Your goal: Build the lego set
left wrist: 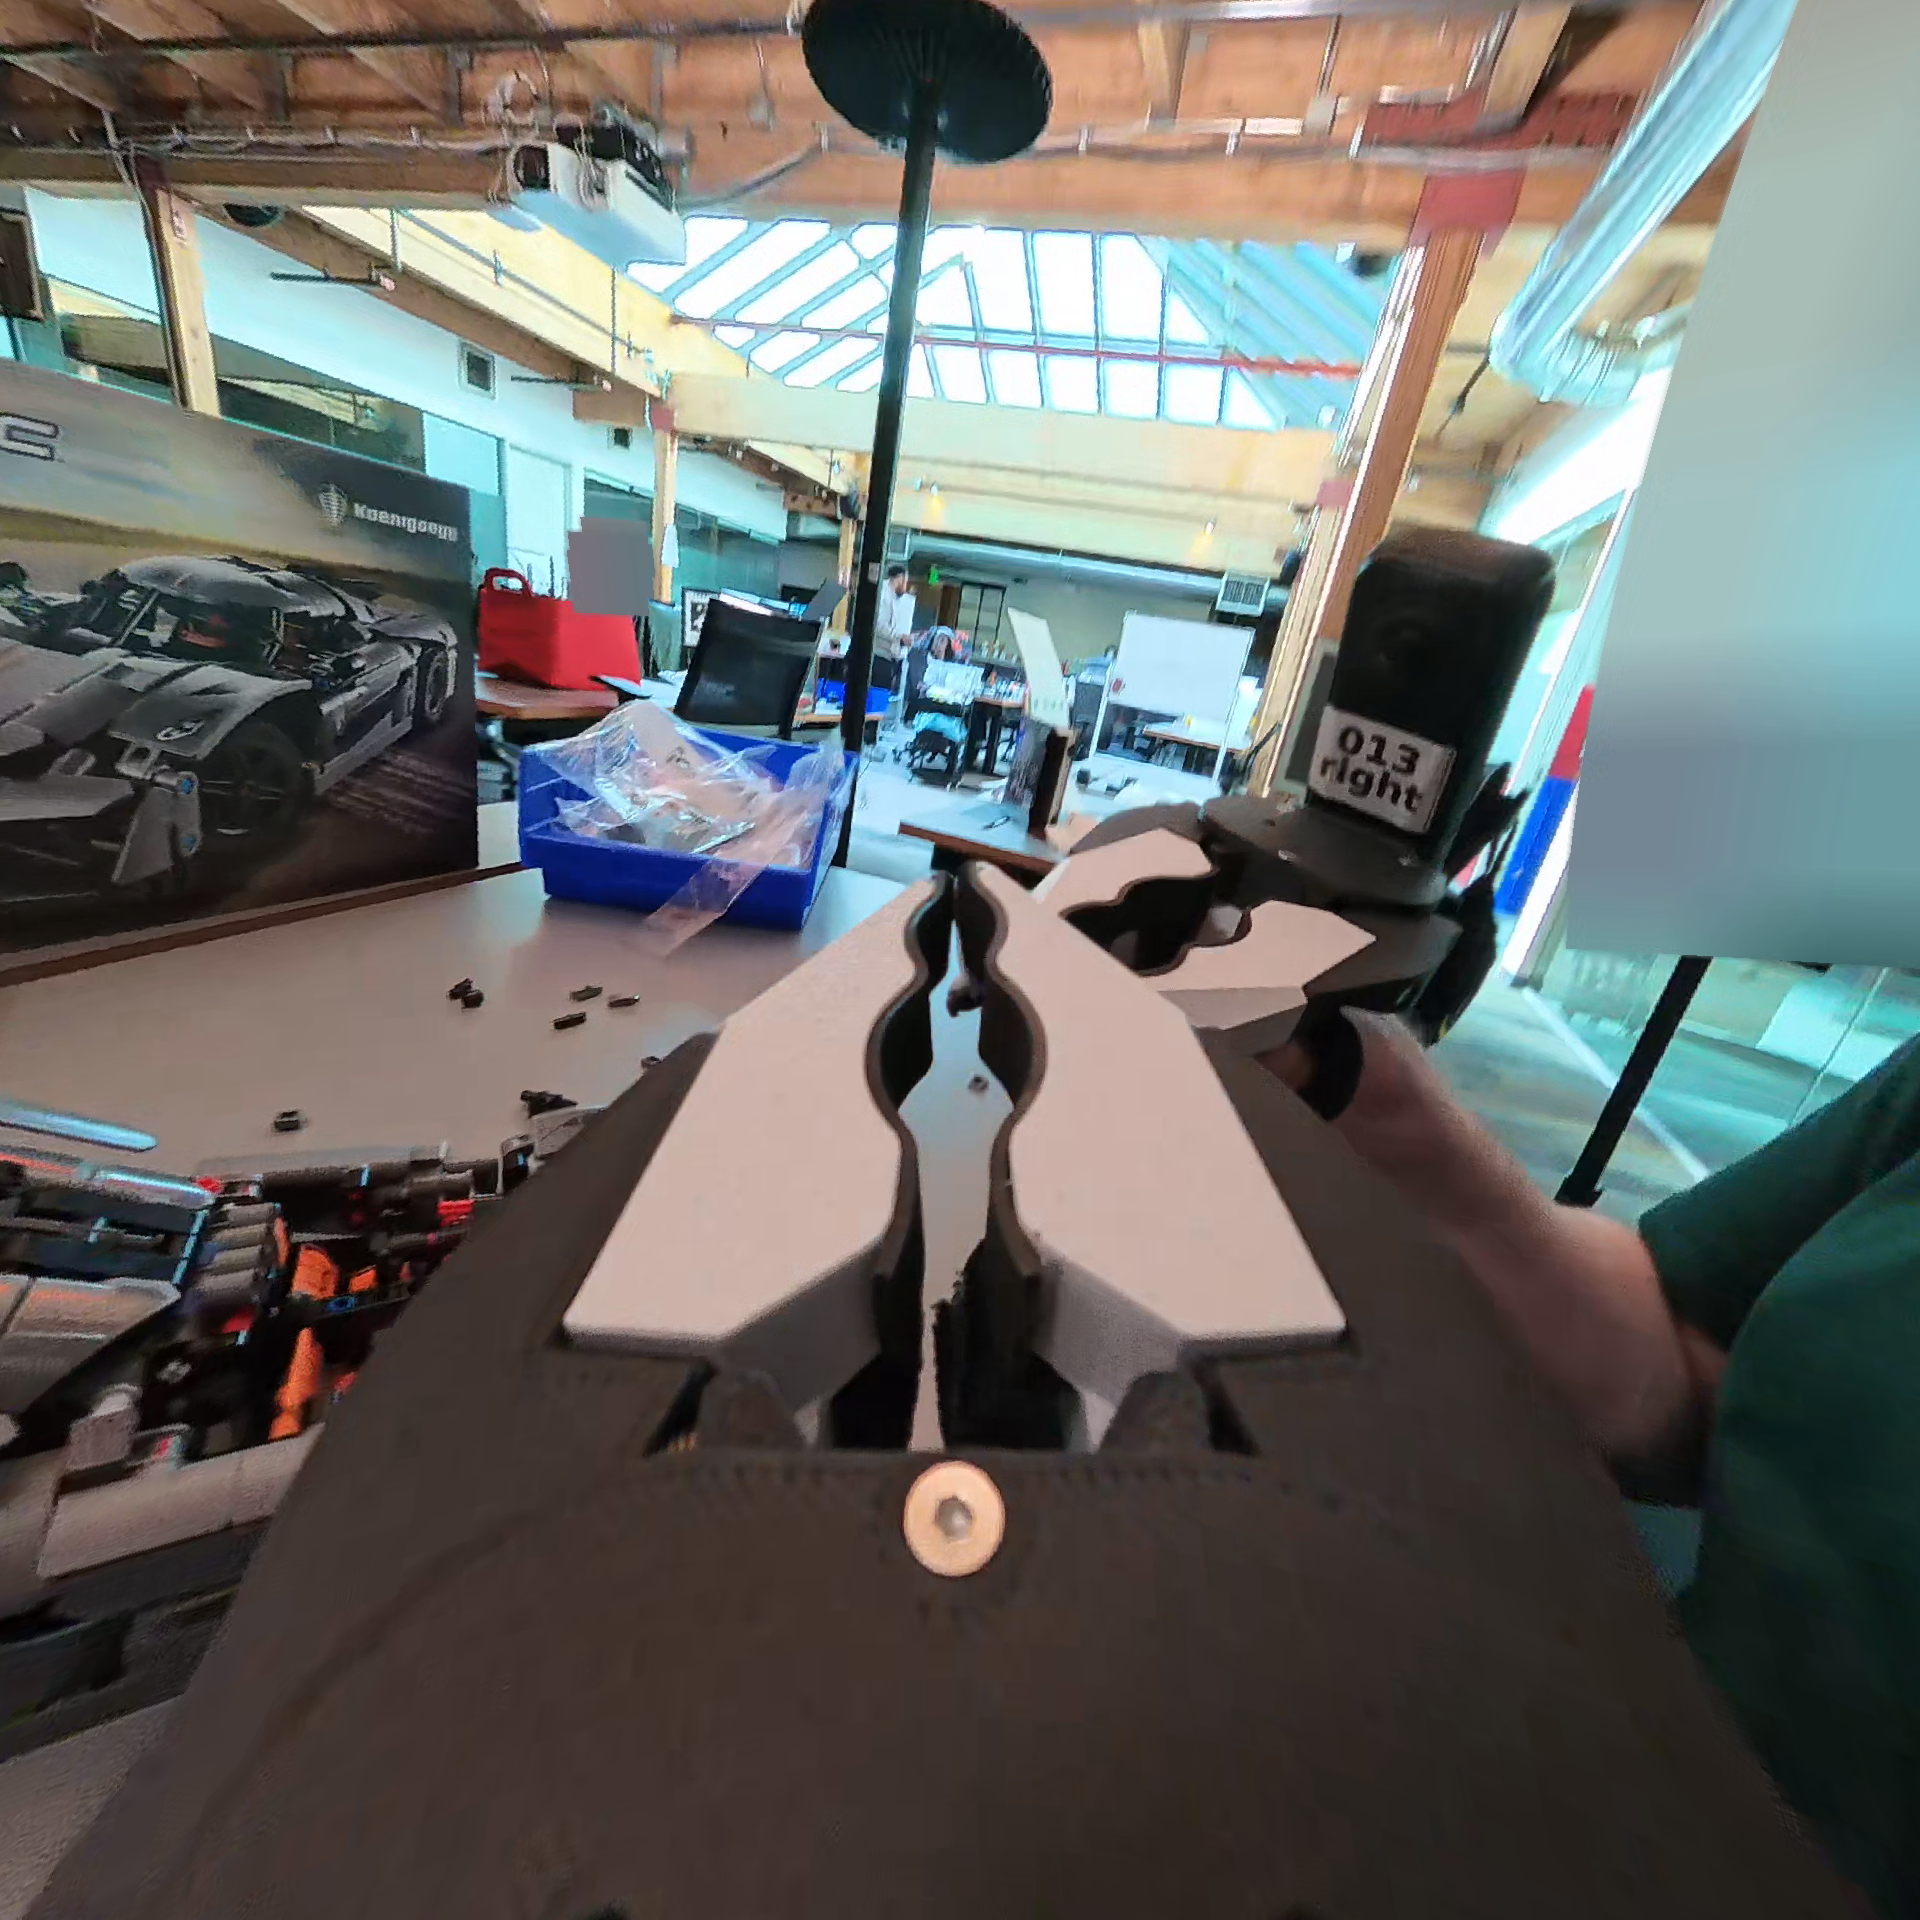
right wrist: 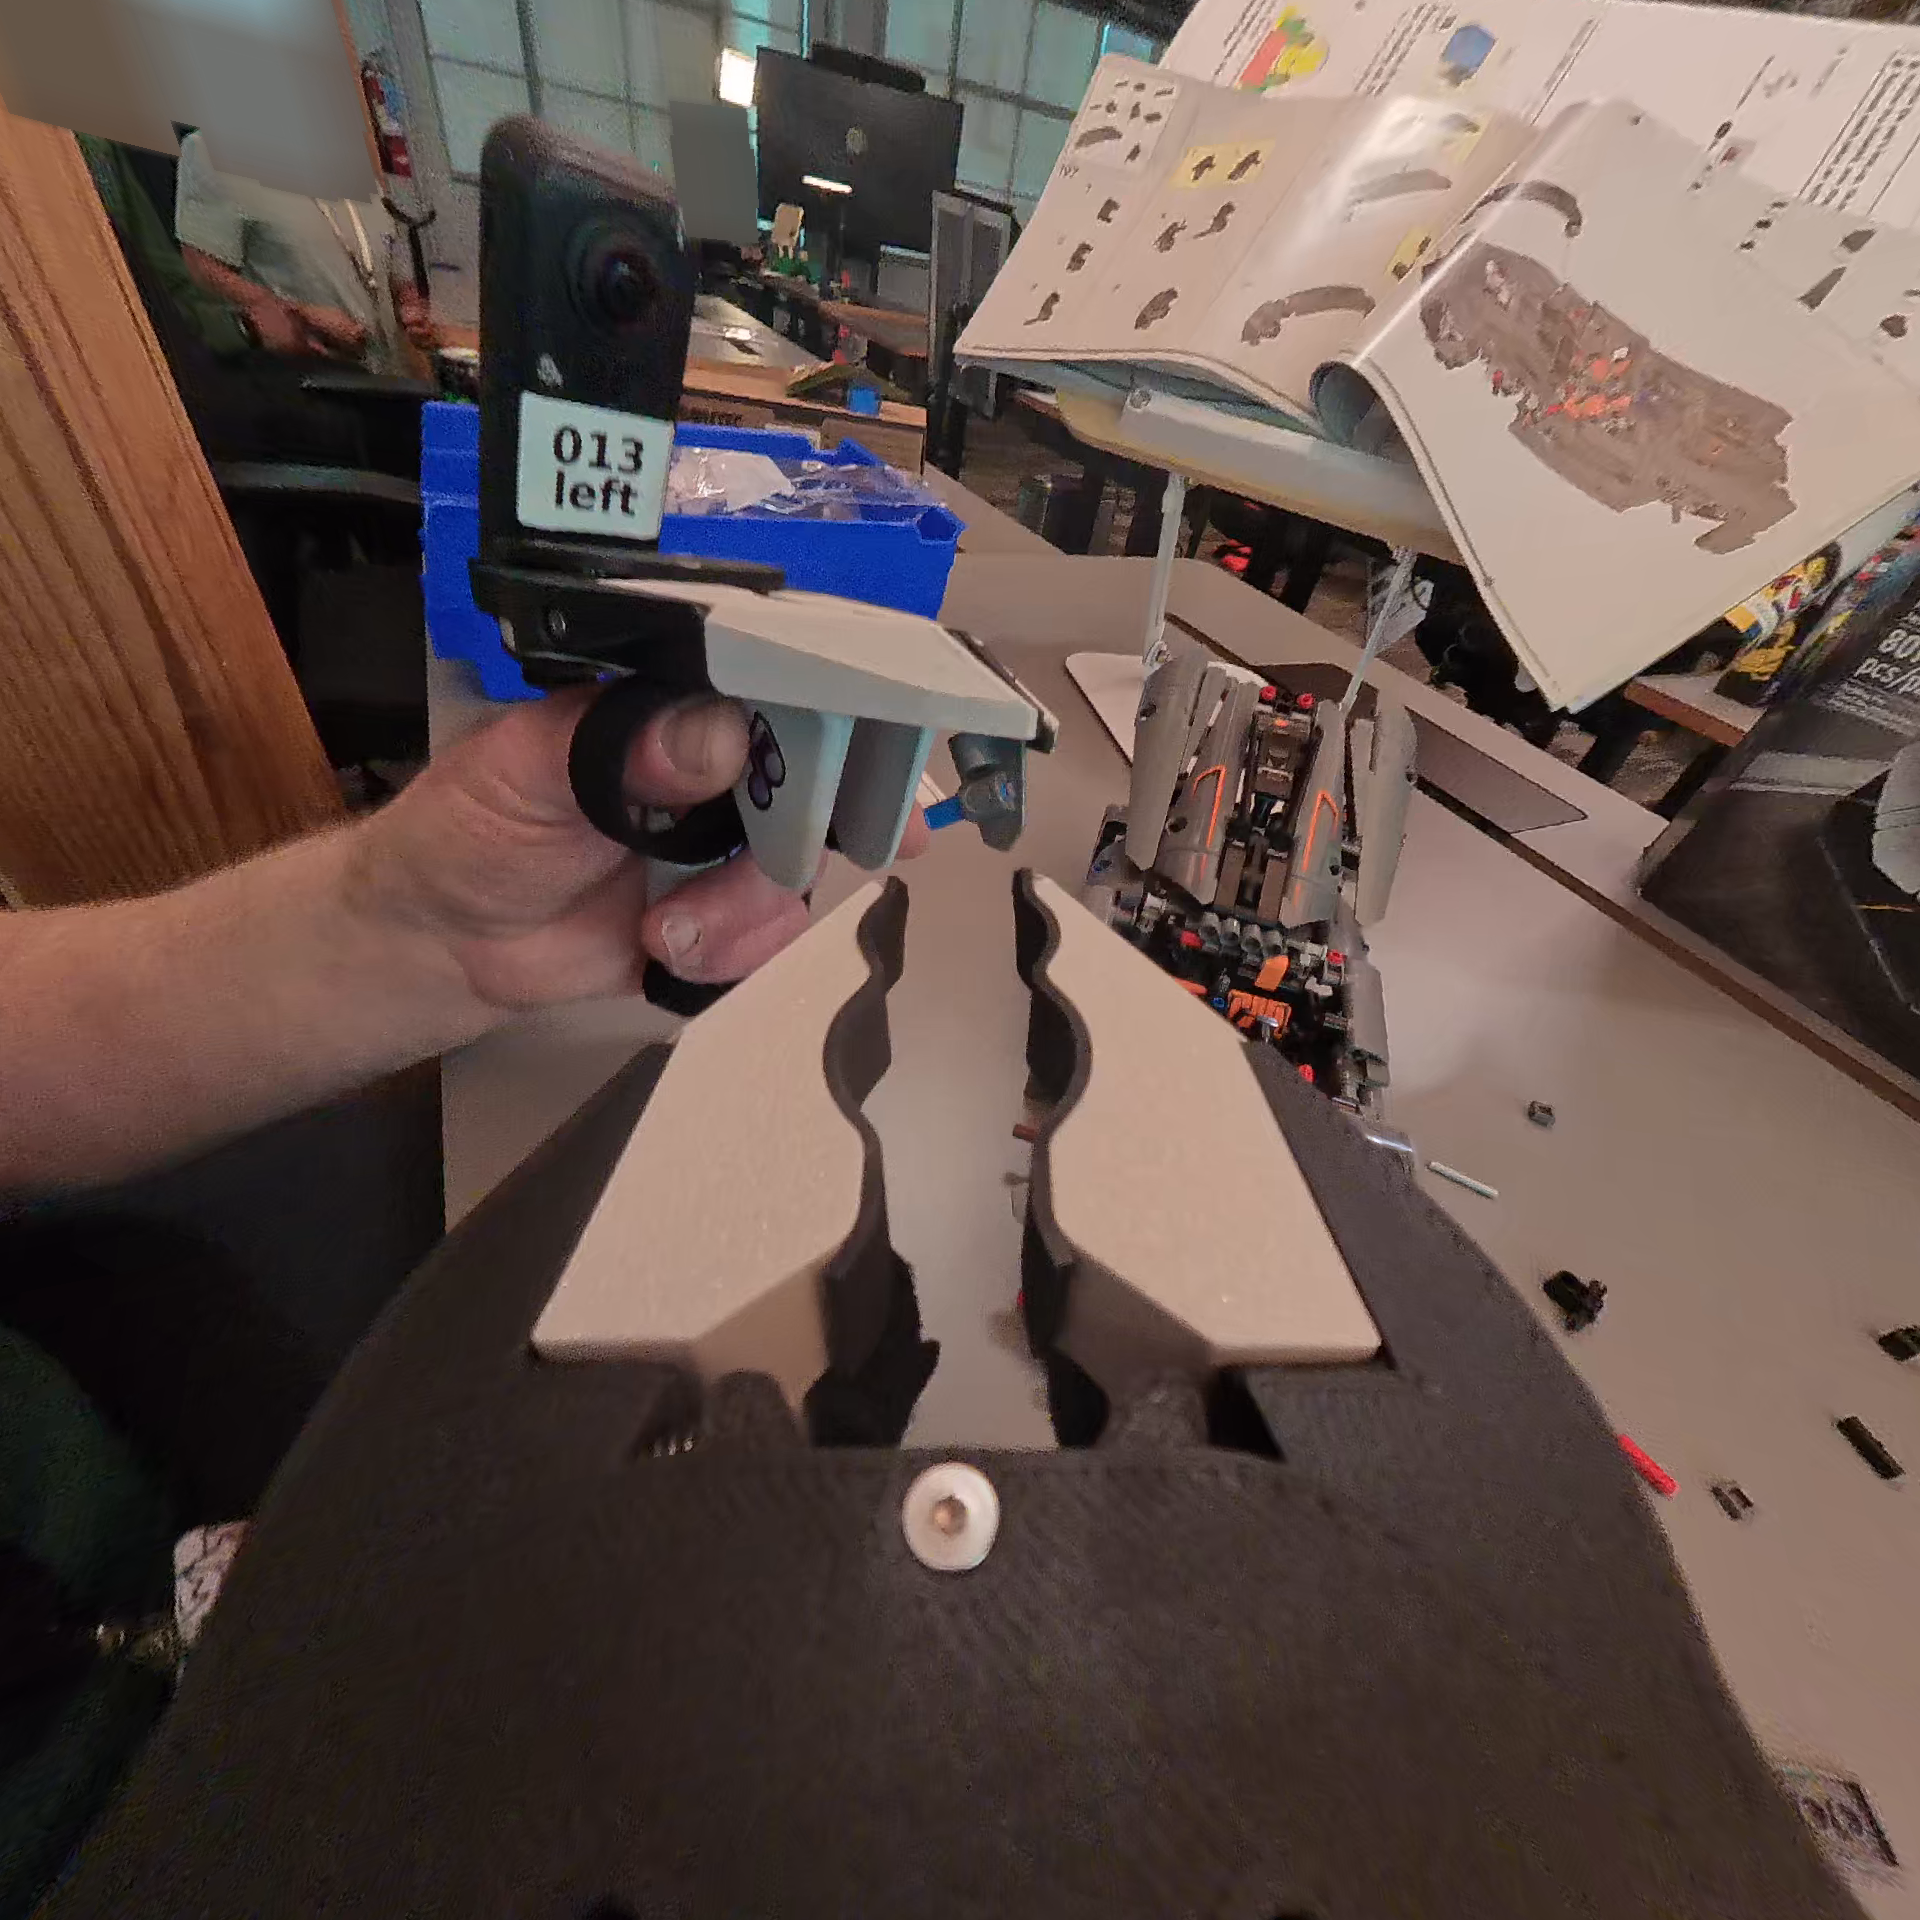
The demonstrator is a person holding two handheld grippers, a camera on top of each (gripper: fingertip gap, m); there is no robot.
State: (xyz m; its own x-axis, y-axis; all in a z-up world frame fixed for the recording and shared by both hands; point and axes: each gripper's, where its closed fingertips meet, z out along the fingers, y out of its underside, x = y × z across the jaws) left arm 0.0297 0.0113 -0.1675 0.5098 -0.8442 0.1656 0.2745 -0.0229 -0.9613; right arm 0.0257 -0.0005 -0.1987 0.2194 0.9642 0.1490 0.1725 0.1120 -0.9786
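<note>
My left gripper (left wrist: 956,894) is held up above the table. In the right wrist view it (right wrist: 992,774) is shut on a small grey lego piece with a blue pin (right wrist: 977,795). My right gripper (right wrist: 956,894) is open and empty, just below and right of the left one; it also shows in the left wrist view (left wrist: 1127,935). The part-built grey, black and orange lego car (right wrist: 1268,862) stands on the table beyond both grippers, and it shows at the lower left in the left wrist view (left wrist: 208,1299).
Small black lego pieces (right wrist: 1574,1299) and a red pin (right wrist: 1647,1465) lie loose on the table (left wrist: 364,997). A blue bin with plastic bags (left wrist: 675,862) stands behind. An open instruction booklet on a stand (right wrist: 1455,312) overhangs the car. The set's box (left wrist: 208,675) and a black pole (left wrist: 883,468) stand at the back. Both grippers' tips are close together, under 4 cm apart.
</note>
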